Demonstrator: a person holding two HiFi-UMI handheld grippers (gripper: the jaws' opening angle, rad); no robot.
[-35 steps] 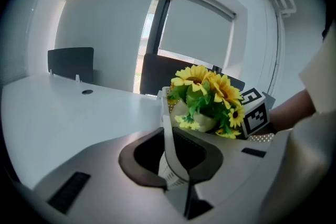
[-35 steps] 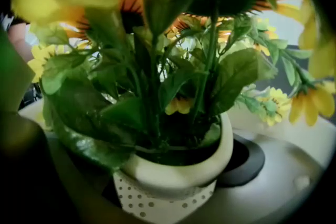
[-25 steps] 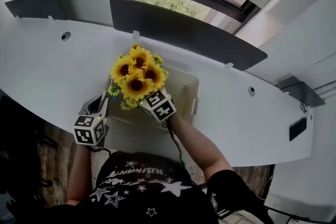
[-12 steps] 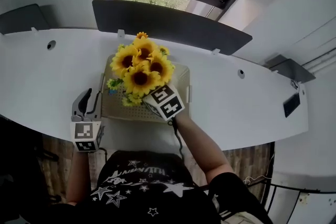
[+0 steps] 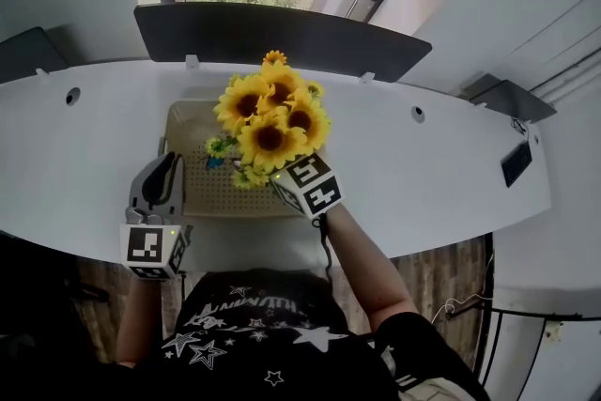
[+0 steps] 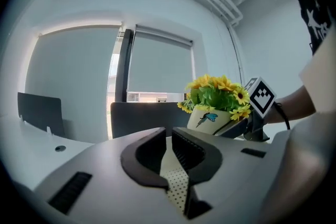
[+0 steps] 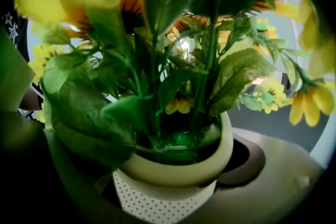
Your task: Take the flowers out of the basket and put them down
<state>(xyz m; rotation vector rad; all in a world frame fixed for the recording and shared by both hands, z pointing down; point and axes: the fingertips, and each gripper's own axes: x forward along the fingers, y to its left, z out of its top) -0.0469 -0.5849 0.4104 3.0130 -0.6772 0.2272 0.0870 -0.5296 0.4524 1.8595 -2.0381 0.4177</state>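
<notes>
Head view: my right tongs (image 5: 283, 177) grip the sunflower pot (image 5: 271, 123) over the basket (image 5: 222, 193).
My left tongs (image 6: 169, 152) are closed on the basket's left wall.

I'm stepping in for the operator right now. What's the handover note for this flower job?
Left hand-held gripper: shut on the wall of the beige perforated plastic basket.
Right hand-held gripper: shut on the cream pot of yellow sunflowers, raised and tilted above the basket.
Done: pot appears lifted out.
Left: carry it clear, set it upright on the white table, release.
</notes>
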